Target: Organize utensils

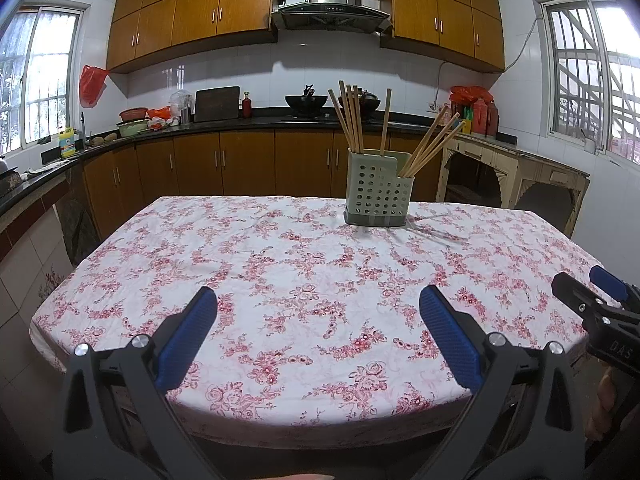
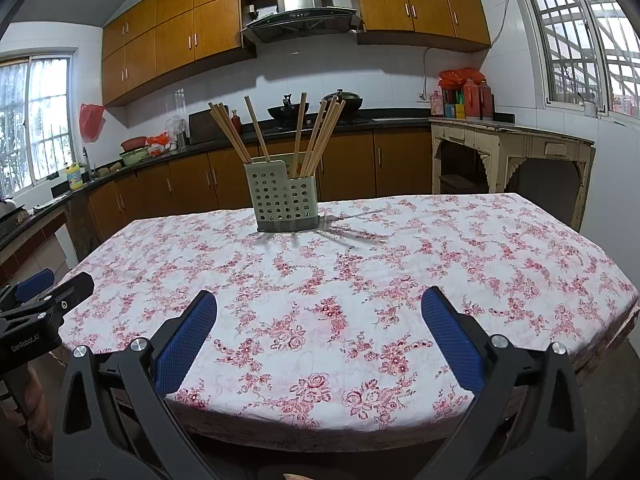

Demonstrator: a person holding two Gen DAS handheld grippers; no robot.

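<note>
Daylight pours in from the windows (image 1: 38, 80) on both sides, blown out to near white at the panes. The room between sits dimmer, cabinets and counter in soft shade. Ahead of the fingers (image 2: 452, 340) the holder (image 2: 282, 200) throws thin, fanned shadows across the cloth (image 2: 360, 280), toward the right. Tiles behind the stove carry a pale sheen. Both views bow hard at the edges, corners black, straight lines curving. Focus is fairly sharp throughout; fingers close up look slightly soft.

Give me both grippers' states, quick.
Left gripper: open, holding nothing, above the table's near edge.
Right gripper: open, holding nothing, also above the near edge.
</note>
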